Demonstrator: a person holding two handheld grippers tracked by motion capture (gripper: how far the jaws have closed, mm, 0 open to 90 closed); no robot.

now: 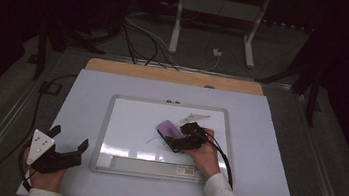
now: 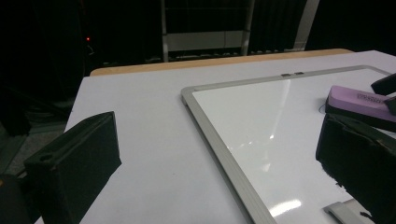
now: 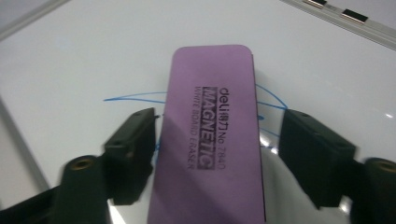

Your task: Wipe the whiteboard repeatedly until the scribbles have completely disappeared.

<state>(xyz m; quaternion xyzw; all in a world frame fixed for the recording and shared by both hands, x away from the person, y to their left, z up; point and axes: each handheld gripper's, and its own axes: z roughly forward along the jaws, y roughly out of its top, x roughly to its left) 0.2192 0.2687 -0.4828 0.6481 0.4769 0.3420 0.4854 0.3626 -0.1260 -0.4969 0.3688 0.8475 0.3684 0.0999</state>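
**Eraser between right jaws on whiteboard**

Right gripper (image 3: 217, 154) straddles the purple eraser (image 3: 212, 135): left jaw touches its edge, right jaw stands clear, so no grip. The eraser lies flat on the whiteboard (image 1: 134, 118), over thin blue pen lines (image 3: 135, 97). Left gripper (image 1: 68, 143), jaws spread and empty, rests on the white table (image 1: 87, 92) just beside the board's frame
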